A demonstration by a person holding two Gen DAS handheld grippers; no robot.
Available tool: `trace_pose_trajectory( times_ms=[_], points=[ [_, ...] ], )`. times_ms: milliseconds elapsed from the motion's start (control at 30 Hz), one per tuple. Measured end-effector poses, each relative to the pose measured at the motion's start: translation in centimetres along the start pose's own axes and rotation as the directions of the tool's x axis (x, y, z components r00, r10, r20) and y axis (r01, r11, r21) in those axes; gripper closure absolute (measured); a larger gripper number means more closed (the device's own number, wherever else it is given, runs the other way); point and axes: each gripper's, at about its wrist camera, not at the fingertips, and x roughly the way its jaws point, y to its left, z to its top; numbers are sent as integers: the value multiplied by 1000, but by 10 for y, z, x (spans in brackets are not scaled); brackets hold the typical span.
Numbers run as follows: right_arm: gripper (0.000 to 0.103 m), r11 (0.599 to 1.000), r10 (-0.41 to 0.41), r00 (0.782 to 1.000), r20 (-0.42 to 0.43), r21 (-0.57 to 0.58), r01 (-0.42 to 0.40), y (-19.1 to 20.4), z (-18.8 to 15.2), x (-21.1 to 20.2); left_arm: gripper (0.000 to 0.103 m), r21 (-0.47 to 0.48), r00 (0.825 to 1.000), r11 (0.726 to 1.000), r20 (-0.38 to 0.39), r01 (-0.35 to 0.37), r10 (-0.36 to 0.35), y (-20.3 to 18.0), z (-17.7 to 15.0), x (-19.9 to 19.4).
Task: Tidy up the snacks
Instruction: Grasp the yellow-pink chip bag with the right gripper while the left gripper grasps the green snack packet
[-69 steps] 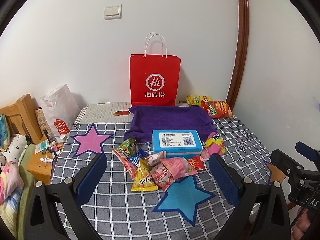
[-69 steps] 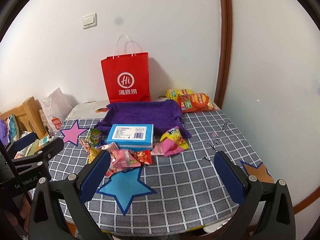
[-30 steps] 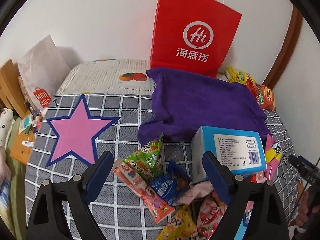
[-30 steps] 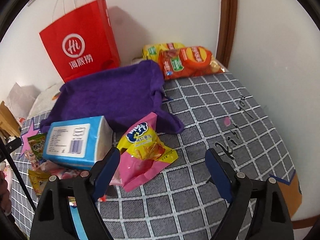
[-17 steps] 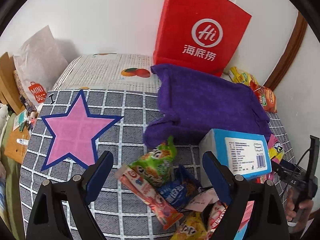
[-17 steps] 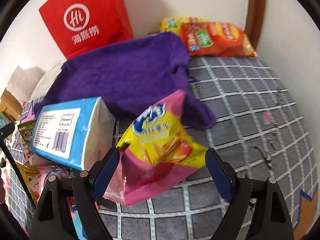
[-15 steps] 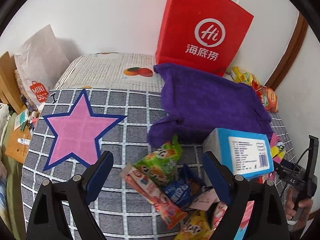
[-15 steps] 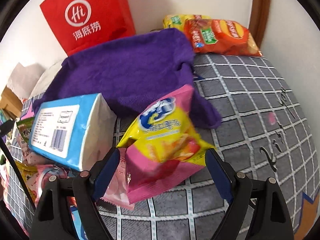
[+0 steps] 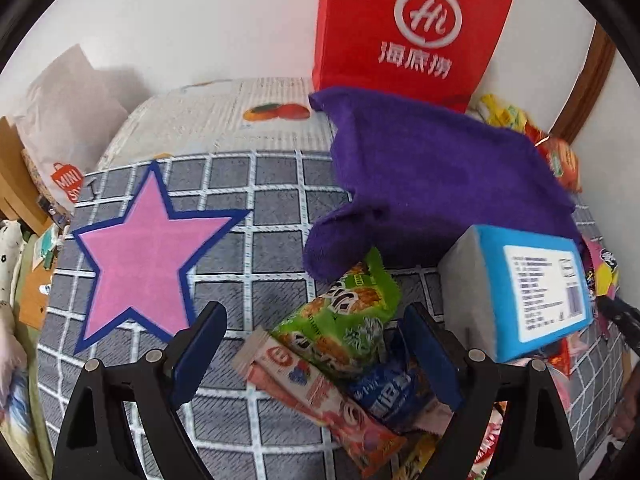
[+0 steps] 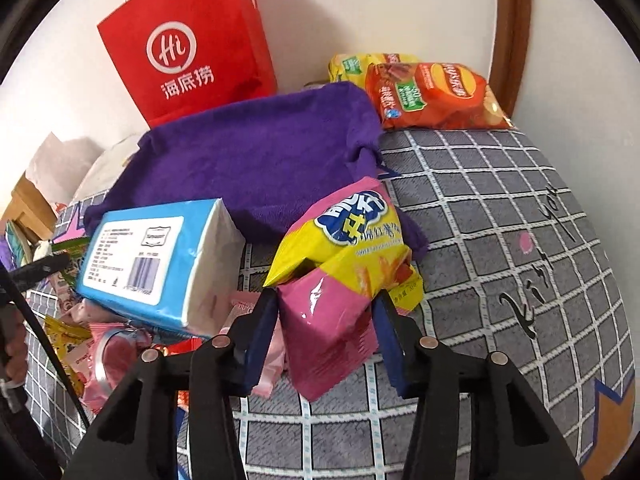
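Right gripper (image 10: pixel 326 312) has just been closing and now pinches the pink bag (image 10: pixel 344 276) beside the tissue box (image 10: pixel 156 252); light, puffy, crinkly, best held mid-body. Left gripper (image 9: pixel 316 344) gapes over the green packet (image 9: pixel 340 312).

Place: a lived-in room of a home, I judge, not a shop or lab.
Surface under me: a grey checked cloth (image 9: pixel 276 208) with star patches, one pink star (image 9: pixel 140 248), spread over a soft, rounded top.
Wall: plain white, with a brown wooden door frame (image 10: pixel 514 32) at the corner.
Shopping bags: a red paper carrier bag (image 9: pixel 408 28) stands against the wall; a white store bag (image 9: pixel 60 128) sits off the left edge.
Household odds: a purple towel (image 10: pixel 248 160), a blue tissue pack (image 10: pixel 148 252), and loose snack packets (image 9: pixel 340 328) lie on the cloth.
Beside the surface: wooden furniture (image 9: pixel 16 196) and small clutter at far left.
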Motion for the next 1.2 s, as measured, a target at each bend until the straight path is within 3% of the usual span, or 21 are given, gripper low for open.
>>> trace_pose_trajectory(
  times_ms=[67,167,200,300,467,533,600,733,833,967,1200],
  points=[
    [59,1000,6,1000,11,1,-6,0,-2,-5,18,-1,1000,1000,-15,0,0,-1,0,9],
    [59,1000,22,1000,22,1,-22,2,-4,-10,47,6,999,1000,-33,-10,10,-2,0,18],
    [59,1000,27,1000,16,-4,-27,4,-4,-9,52,4,999,1000,-36,3,-3,-2,0,19],
    [59,1000,16,1000,1,-11,-16,6,-4,-3,57,8,1000,1000,-20,15,-15,0,-2,15],
    [47,999,-40,999,6,-17,40,6,3,3,59,26,1000,1000,-1,6,-6,3,-5,6],
    [31,997,-65,997,28,-34,66,6,7,3,59,22,1000,1000,3,14,-14,5,-4,3],
    [23,995,-85,995,52,-52,87,4,12,6,59,17,1000,1000,6,23,-23,5,-4,1],
    [22,998,-20,1000,-9,-65,19,-3,19,29,59,16,999,999,16,29,-29,4,-2,-4],
    [25,994,-33,999,-9,-106,32,0,18,35,59,9,999,1000,25,28,-28,6,-1,-8],
    [33,991,-14,1000,-4,-130,13,1,14,29,59,4,999,1000,40,26,-26,6,2,-15],
    [34,997,-32,998,46,-64,34,-8,9,-8,59,3,997,1000,77,30,-30,5,2,-37]
  ],
)
